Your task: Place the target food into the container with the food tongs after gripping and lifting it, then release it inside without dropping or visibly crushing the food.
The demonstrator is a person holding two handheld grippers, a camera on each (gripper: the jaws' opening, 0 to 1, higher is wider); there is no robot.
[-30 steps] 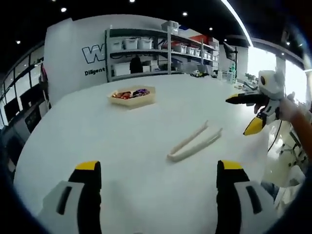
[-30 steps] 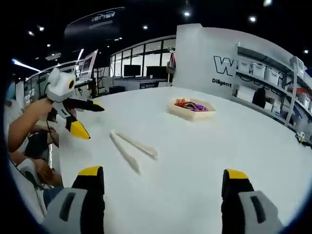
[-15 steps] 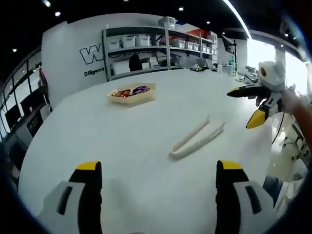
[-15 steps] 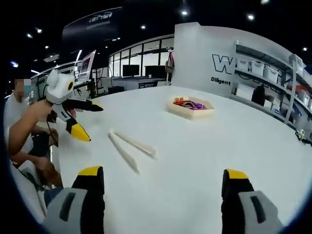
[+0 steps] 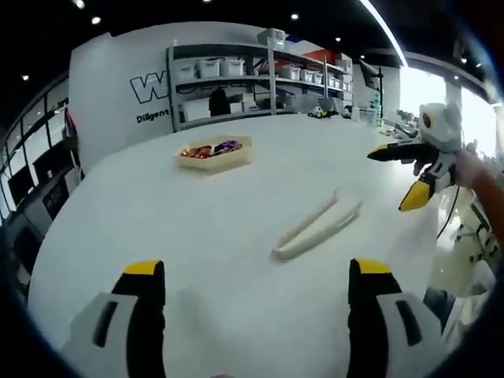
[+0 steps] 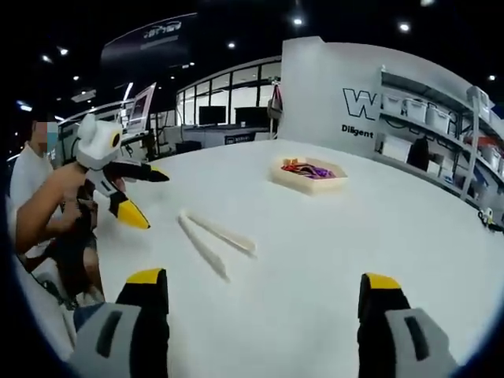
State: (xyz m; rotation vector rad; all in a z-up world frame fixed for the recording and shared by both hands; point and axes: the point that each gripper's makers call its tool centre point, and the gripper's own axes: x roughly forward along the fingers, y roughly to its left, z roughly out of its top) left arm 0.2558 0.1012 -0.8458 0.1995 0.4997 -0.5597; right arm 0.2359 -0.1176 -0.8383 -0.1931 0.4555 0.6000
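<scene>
1. My white table spans both views, shelving behind it.
2. The wooden tray of food sits far off, beyond the tongs.
3. Cream food tongs lie flat mid-table, untouched.
4. My left gripper and right gripper hover with jaws wide apart, holding nothing.

We see a broad white round table, grey metal shelving with pale storage bins, a white lettered wall panel, and black ceiling spotlights.
</scene>
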